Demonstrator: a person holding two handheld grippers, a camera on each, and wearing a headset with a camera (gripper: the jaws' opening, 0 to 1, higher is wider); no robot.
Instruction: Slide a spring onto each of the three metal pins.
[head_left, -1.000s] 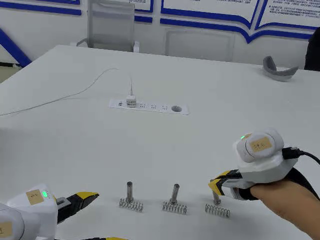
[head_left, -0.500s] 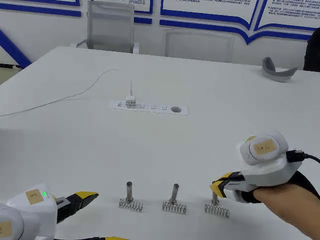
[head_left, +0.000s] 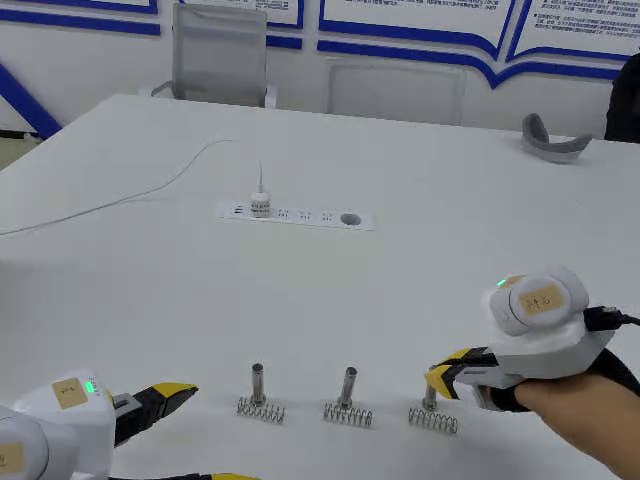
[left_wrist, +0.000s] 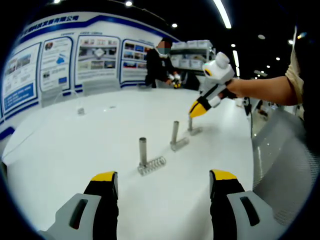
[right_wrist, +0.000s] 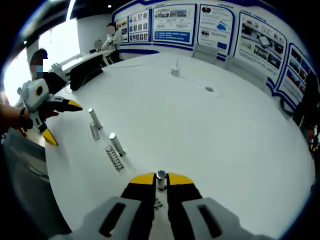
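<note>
On the big white table (head_left: 420, 270), the small parts sit in a row near the front edge. Behind the table stands a grey chair (head_left: 220, 50). The left gripper (head_left: 205, 435) is low at the left side, apart from the row. Its two yellow-tipped jaws are wide apart, and nothing is between them. The right gripper (head_left: 437, 375) is held by a hand (head_left: 570, 400) at the right end of the row. In the right gripper view its jaws are pulled close together on the top of the right pin (right_wrist: 161, 176). A long white power strip (head_left: 297, 214) lies flat in the middle of the table, far from the row. A thin white cable (head_left: 120, 200) runs from it off to the left. Three metal pins stand up straight, side by side. The left pin (head_left: 258, 380) and the middle pin (head_left: 349, 384) stand free and bare, and nothing is touching them. Three little springs lie flat on the table, one at the foot of each pin. They are the left spring (head_left: 261, 409), the middle spring (head_left: 348, 414) and the right spring (head_left: 433, 420). None of the springs is on a pin yet.
</note>
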